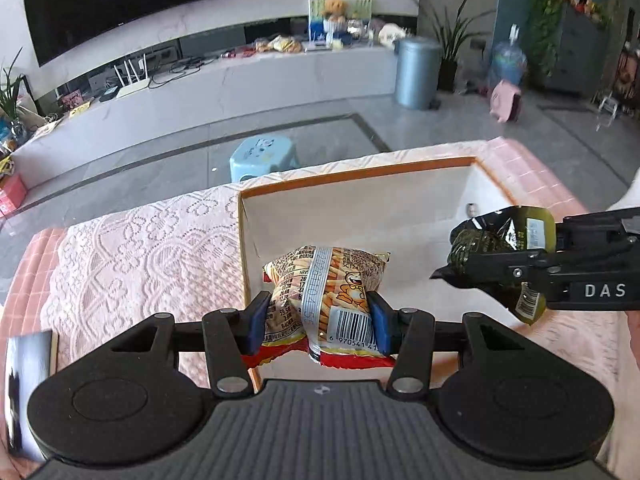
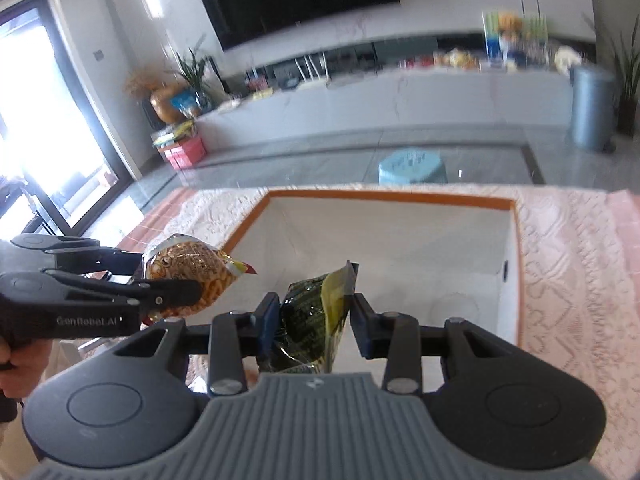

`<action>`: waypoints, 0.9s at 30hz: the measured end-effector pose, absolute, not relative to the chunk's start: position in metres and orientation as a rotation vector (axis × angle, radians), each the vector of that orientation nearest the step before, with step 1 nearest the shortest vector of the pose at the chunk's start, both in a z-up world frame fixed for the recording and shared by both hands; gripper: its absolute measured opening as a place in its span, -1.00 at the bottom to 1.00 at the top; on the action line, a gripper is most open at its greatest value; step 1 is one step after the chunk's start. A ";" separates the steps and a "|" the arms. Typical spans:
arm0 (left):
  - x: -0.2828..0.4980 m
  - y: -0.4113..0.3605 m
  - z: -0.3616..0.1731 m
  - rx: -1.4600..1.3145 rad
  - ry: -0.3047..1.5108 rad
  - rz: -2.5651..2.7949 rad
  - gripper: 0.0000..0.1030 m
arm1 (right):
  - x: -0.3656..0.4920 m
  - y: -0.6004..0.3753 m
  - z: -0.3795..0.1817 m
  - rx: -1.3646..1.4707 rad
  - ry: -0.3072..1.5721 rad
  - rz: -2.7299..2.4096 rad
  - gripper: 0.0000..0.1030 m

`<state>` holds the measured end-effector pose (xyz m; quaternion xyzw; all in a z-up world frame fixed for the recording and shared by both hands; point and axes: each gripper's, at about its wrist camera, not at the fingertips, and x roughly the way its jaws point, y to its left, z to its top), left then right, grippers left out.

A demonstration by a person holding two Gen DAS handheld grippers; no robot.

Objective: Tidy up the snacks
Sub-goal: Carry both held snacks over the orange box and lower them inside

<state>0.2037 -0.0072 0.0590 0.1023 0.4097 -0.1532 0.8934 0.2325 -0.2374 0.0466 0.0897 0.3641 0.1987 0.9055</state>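
Observation:
My left gripper (image 1: 318,316) is shut on an orange-and-red snack packet (image 1: 324,288) with a barcode, held over the near left part of a white box with an orange rim (image 1: 360,174). The same packet (image 2: 188,276) and left gripper (image 2: 176,292) show at the left of the right wrist view. My right gripper (image 2: 314,320) is shut on a dark green and yellow snack packet (image 2: 316,320) above the box's near side (image 2: 392,197). In the left wrist view that green packet (image 1: 492,240) hangs in the right gripper (image 1: 460,256) over the box's right half.
The box sits on a table with a white lace cloth (image 1: 140,248) over pink check fabric. The box's white floor (image 2: 400,264) shows bare. A light blue stool (image 1: 262,156) stands on the floor beyond the table. A hand (image 2: 20,364) holds the left gripper's handle.

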 end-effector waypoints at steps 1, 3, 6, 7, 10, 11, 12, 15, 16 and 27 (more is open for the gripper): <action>0.212 -0.012 0.055 0.239 0.860 -0.315 0.11 | 0.245 -0.236 0.042 0.187 0.773 0.414 -0.29; 0.225 -0.018 0.046 0.302 0.869 -0.323 0.11 | 0.271 -0.234 0.032 0.185 0.823 0.411 -0.29; 0.238 -0.031 0.029 0.415 0.867 -0.310 0.11 | 0.310 -0.236 0.020 0.207 0.898 0.415 -0.28; 0.242 -0.035 0.023 0.443 0.868 -0.310 0.11 | 0.322 -0.238 0.016 0.232 0.923 0.416 -0.28; 0.252 -0.046 0.006 0.531 0.869 -0.327 0.11 | 0.351 -0.237 0.003 0.251 0.987 0.392 -0.28; 0.255 -0.049 0.001 0.564 0.867 -0.327 0.11 | 0.359 -0.236 -0.001 0.244 1.002 0.382 -0.28; 0.258 -0.052 -0.004 0.597 0.865 -0.323 0.11 | 0.365 -0.234 -0.005 0.237 1.015 0.375 -0.28; 0.265 -0.059 -0.017 0.659 0.876 -0.314 0.12 | 0.378 -0.228 -0.015 0.236 1.051 0.364 -0.28; 0.267 -0.060 -0.021 0.670 0.883 -0.316 0.12 | 0.381 -0.228 -0.020 0.241 1.060 0.360 -0.28; 0.268 -0.071 -0.043 0.743 0.911 -0.310 0.13 | 0.402 -0.208 -0.039 0.227 1.127 0.310 -0.27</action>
